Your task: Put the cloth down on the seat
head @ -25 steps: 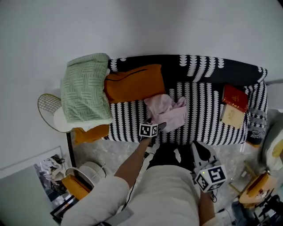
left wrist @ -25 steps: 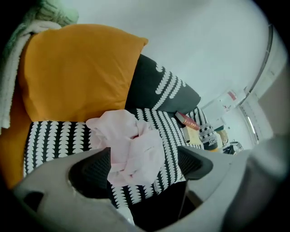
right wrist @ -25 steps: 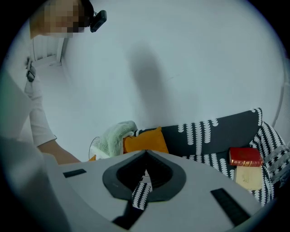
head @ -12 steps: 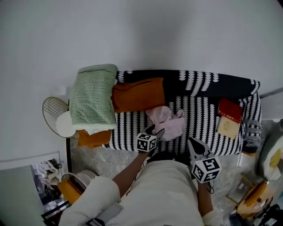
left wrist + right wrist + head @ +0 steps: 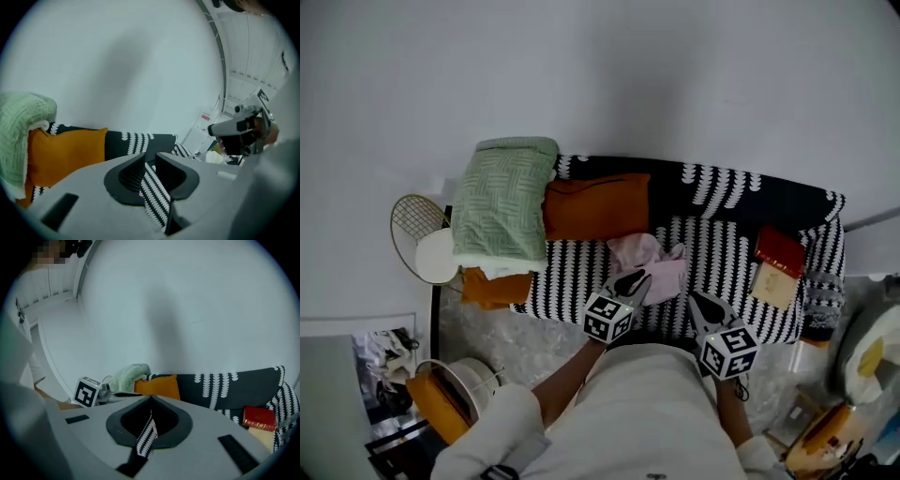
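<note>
the pink cloth (image 5: 652,262) lies crumpled on the seat of the black-and-white patterned sofa (image 5: 722,272), soft folds bunched up, its far edge just in front of the orange cushion (image 5: 595,206). the left claw (image 5: 630,281) hangs above the cloth's near edge; it has just been closing, only a narrow slit is left, and nothing is in it. the right claw (image 5: 701,305), beside it, is closed and empty.
</note>
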A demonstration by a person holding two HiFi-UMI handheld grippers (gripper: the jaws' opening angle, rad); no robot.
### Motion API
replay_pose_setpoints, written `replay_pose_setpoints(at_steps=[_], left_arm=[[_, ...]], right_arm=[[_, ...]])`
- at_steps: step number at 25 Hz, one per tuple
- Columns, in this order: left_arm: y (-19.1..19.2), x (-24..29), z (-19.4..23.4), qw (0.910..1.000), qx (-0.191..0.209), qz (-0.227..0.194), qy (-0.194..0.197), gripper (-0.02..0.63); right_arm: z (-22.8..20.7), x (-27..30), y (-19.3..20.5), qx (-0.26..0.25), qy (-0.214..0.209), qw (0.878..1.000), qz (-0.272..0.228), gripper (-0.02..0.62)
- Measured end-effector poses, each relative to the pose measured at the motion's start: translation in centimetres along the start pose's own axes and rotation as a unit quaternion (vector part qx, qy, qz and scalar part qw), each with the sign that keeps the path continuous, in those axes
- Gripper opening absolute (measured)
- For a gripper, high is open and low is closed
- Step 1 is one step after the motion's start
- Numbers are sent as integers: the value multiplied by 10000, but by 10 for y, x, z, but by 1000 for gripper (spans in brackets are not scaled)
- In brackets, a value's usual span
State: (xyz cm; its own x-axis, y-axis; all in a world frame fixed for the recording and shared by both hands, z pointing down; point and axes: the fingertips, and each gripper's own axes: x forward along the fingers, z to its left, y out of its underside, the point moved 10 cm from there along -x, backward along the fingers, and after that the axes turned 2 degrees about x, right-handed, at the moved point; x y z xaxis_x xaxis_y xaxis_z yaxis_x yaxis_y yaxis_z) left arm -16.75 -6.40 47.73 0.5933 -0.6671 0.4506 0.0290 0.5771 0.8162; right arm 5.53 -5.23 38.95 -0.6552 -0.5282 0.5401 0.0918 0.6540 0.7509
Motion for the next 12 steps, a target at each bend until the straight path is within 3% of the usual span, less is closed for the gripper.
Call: replay_pose_setpoints(at_steps=[6,12], left_arm=[[-17,-27,-60,9985,375,-353,188,20],[-19,-59,-124,9961,29,-738,479,12]], right_arm=[[1,-40,7,-185,11,9997,-166,8],[3,-104,35,-160,24,9990,-413,8]])
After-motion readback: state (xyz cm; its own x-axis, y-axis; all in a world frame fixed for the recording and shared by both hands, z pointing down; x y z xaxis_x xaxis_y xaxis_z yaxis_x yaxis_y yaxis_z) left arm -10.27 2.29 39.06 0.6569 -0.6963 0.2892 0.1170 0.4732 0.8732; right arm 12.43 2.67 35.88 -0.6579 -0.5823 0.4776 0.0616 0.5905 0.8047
